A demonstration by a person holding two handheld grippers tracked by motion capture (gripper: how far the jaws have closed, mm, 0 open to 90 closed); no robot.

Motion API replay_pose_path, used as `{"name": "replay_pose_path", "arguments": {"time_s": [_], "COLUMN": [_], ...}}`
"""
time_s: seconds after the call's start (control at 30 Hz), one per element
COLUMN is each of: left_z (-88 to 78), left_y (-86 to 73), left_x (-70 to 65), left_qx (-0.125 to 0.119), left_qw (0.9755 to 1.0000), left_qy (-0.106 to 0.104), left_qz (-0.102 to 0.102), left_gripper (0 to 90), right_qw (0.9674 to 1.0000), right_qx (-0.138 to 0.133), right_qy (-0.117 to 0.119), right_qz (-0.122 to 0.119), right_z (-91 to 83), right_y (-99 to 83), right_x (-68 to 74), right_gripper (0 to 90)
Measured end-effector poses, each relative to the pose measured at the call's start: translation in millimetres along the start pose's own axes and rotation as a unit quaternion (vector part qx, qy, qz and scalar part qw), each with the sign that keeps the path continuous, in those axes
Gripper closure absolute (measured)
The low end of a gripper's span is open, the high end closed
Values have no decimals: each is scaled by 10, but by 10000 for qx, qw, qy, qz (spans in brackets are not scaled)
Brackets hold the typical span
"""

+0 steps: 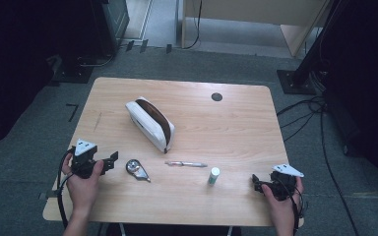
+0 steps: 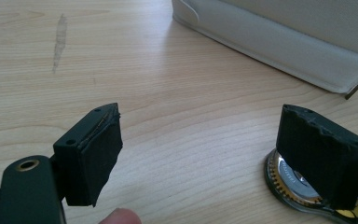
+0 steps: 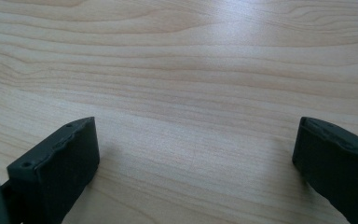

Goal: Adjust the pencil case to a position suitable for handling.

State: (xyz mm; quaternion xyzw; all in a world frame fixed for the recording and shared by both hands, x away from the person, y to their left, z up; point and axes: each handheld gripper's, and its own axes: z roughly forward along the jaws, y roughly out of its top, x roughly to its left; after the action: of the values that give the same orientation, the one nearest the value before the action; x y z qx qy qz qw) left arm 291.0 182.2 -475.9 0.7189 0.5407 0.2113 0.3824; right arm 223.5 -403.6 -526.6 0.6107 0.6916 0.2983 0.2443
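A white pouch (image 1: 150, 123) with a brown open top lies at the table's middle left; its white side (image 2: 284, 42) shows in the left gripper view. In front of it lie a round metal object with a short handle (image 1: 137, 168), a pen (image 1: 186, 163) and a small white tube with a green cap (image 1: 213, 175). My left gripper (image 1: 111, 159) rests at the front left, open (image 2: 200, 149), and its right jaw partly covers the round metal object (image 2: 284, 179). At the front right my right gripper (image 1: 256, 182) stands open (image 3: 196, 158) over bare wood.
The wooden table (image 1: 236, 128) has a black round grommet (image 1: 216, 97) near its far edge. Dark stands and cables crowd the floor to the right (image 1: 320, 113) and far left. A faint grey smear (image 2: 59, 39) marks the wood.
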Motion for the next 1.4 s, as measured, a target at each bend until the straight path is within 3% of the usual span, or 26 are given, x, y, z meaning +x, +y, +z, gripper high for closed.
{"name": "replay_pose_path", "arguments": {"time_s": [0.33,0.77,0.9,1.0,1.2,1.4], "left_z": [73,94,114,123,176,288], "left_y": [115,243,264,297,358,427], "left_x": [-164,-382,-500,-571,-708,-941], "left_qx": [-4,-182,-185,-195,-140,-31], "left_qw": [9998,9986,9986,9985,9978,9966], "left_qy": [-151,-389,-180,-201,-520,-640], "left_qz": [160,299,456,464,397,518], "left_gripper": [143,144,150,155,157,140], "right_qw": [10000,10000,10000,10000,10000,10000], "right_qx": [1,1,1,-1,0,-1], "right_qy": [13,18,29,30,36,48], "right_qz": [-24,-20,-33,-27,-33,-38], "right_z": [-1,3,3,4,4,4], "right_y": [0,4,4,5,4,4], "right_x": [1,7,7,7,8,8], "right_gripper": [1,2,2,3,3,3]}}
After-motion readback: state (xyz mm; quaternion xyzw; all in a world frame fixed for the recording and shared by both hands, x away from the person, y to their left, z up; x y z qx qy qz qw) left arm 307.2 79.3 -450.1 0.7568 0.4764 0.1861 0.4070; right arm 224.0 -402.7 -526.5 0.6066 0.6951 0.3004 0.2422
